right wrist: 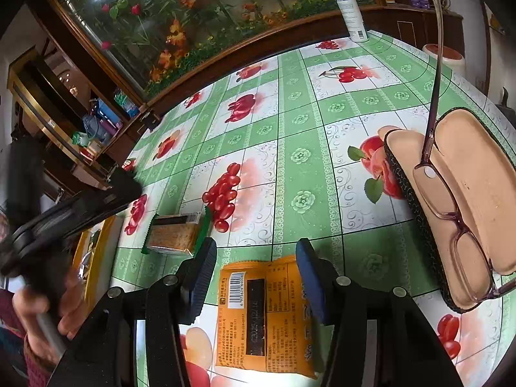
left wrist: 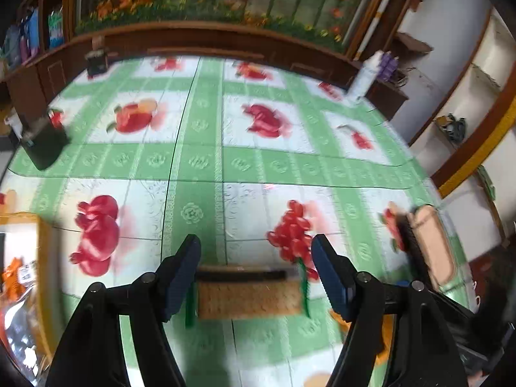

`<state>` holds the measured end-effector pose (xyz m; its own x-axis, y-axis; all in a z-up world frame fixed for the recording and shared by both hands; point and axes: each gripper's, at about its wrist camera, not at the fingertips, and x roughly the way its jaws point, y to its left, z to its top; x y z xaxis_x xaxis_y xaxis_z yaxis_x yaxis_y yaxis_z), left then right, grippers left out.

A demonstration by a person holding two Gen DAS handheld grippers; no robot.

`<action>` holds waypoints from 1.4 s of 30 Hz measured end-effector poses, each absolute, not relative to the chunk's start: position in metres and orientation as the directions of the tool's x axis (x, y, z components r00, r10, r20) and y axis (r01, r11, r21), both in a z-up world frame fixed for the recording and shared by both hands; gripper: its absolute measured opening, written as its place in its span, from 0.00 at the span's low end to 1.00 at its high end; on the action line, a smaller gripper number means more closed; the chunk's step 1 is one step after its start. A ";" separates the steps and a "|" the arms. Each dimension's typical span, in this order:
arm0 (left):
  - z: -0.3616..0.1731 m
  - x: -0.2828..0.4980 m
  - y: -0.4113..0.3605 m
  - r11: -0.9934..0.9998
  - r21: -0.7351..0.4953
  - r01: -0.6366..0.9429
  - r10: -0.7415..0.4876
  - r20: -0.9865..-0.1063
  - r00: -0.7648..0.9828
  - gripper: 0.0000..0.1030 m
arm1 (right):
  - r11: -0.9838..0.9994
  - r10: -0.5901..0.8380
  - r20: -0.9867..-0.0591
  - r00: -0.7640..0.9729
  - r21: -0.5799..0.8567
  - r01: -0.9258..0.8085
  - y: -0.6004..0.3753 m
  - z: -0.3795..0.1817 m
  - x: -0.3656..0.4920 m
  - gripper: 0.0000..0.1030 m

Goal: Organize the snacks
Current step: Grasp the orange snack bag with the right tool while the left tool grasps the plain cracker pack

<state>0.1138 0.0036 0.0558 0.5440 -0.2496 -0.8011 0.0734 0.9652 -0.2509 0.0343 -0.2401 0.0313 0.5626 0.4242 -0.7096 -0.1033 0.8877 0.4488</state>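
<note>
Left tool [left wrist: 256, 277] is hovering with its jaws apart over the surface [left wrist: 206, 161], the green-edged cracker packet [left wrist: 248, 296] lying between the pads, untouched. At the far left a yellow-rimmed box [left wrist: 43, 258] is holding wrapped snacks; an open glasses case [left wrist: 432, 245] is lying at the right.

Right tool [right wrist: 256, 274] is also standing spread, its pads flanking the orange snack packet [right wrist: 267, 316] without pressing it. Cracker packet [right wrist: 175, 233] is lying just to the left, eyeglasses [right wrist: 451, 206] are resting in their case [right wrist: 477, 193] on the right, and a spray bottle [right wrist: 350, 9] is standing at the far edge.
</note>
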 end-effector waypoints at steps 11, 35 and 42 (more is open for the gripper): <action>0.025 0.081 0.006 0.939 -0.290 0.185 -0.341 -0.850 0.401 0.68 | 0.867 0.449 -0.694 0.563 0.490 -0.087 -0.251 0.033 0.034 0.53; 0.007 0.062 -0.016 0.985 -0.078 0.153 -0.151 -0.816 0.558 0.45 | 0.898 0.390 -0.719 0.575 0.436 -0.063 -0.252 0.027 0.016 0.73; 0.006 0.055 0.012 0.993 -0.084 0.083 -0.117 -0.774 0.622 0.44 | 0.920 0.385 -0.761 0.522 0.360 -0.155 -0.218 0.016 0.001 0.81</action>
<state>0.0550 0.0122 0.0064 0.6225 -0.1172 -0.7738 0.0832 0.9930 -0.0835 0.0007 -0.2184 0.0161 0.5219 0.3853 -0.7610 -0.1546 0.9201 0.3598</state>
